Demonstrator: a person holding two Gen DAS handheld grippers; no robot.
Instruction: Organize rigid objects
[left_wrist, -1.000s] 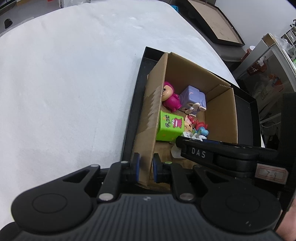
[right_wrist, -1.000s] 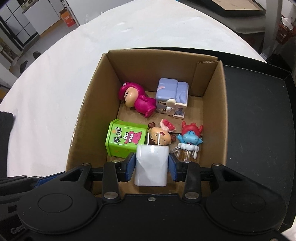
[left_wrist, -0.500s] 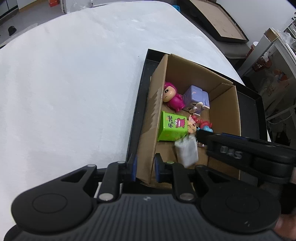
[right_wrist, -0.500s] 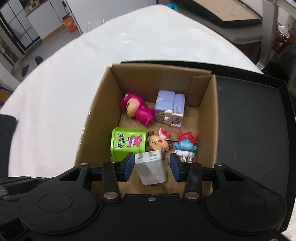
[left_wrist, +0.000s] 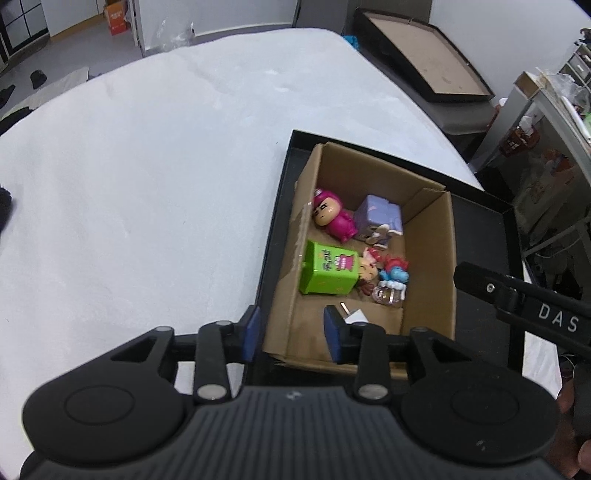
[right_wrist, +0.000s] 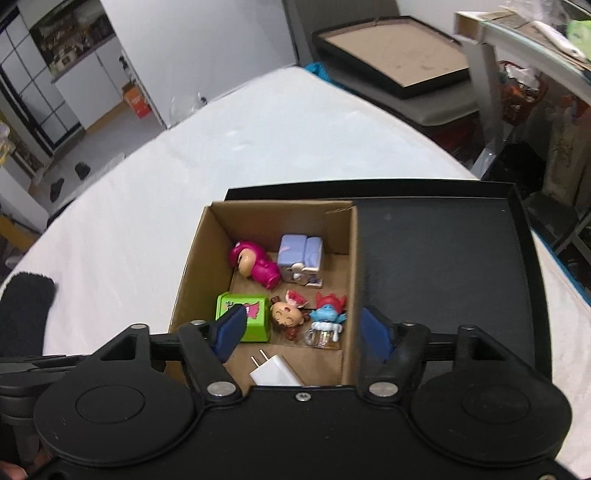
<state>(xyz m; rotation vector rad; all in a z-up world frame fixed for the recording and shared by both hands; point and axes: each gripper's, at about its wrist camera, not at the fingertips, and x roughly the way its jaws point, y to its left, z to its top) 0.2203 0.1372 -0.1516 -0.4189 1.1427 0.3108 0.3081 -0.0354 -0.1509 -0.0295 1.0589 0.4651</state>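
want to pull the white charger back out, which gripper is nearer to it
Right. The right gripper is open above the cardboard box, with the white charger just below its fingers. The left gripper is open, straddling the box's near-left corner beside the charger.

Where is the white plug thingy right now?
In the right wrist view the white charger lies on the floor of the cardboard box, at the near end, just in front of the green toy box and the little figures.
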